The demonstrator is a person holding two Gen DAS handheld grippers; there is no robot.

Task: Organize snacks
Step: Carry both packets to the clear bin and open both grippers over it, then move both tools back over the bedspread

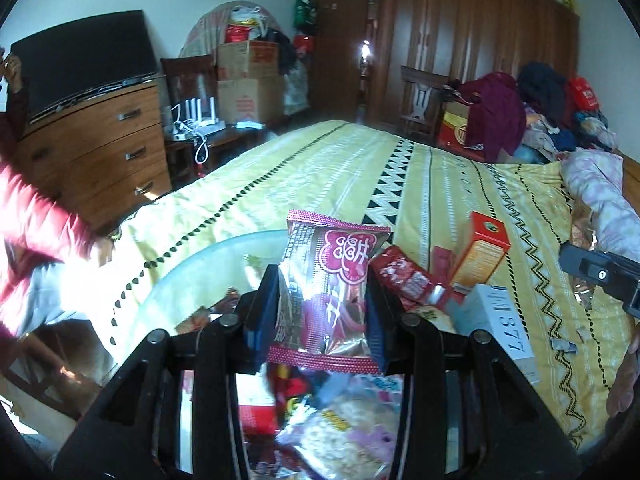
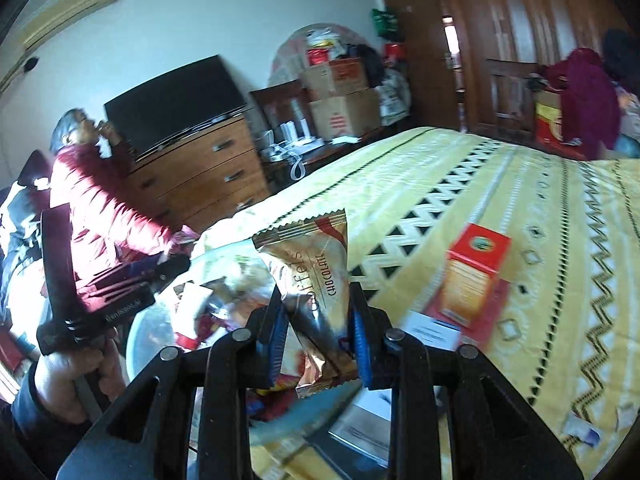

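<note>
My left gripper [image 1: 322, 312] is shut on a red and silver snack packet [image 1: 328, 288], held upright above a clear round bowl [image 1: 192, 264] full of mixed snack packets. My right gripper [image 2: 318, 322] is shut on a gold chocolate wafer packet [image 2: 316, 284], lifted over the same clear bowl [image 2: 148, 332]. An orange-red box [image 1: 480, 248] [image 2: 472, 276] stands on the yellow bedspread beside a white box [image 1: 500, 320]. A red sachet [image 1: 404, 276] lies between the packet and the orange-red box. The left gripper's body [image 2: 100, 300] shows at the left of the right wrist view, held by a hand.
The yellow patterned bed [image 1: 320, 168] stretches ahead. A person in a red jacket [image 2: 100, 208] sits at the left by a wooden dresser [image 1: 100, 140] with a TV. Cardboard boxes [image 1: 248, 80], chairs and a wardrobe [image 1: 480, 40] line the far wall. Clothes [image 1: 540, 112] are piled at the right.
</note>
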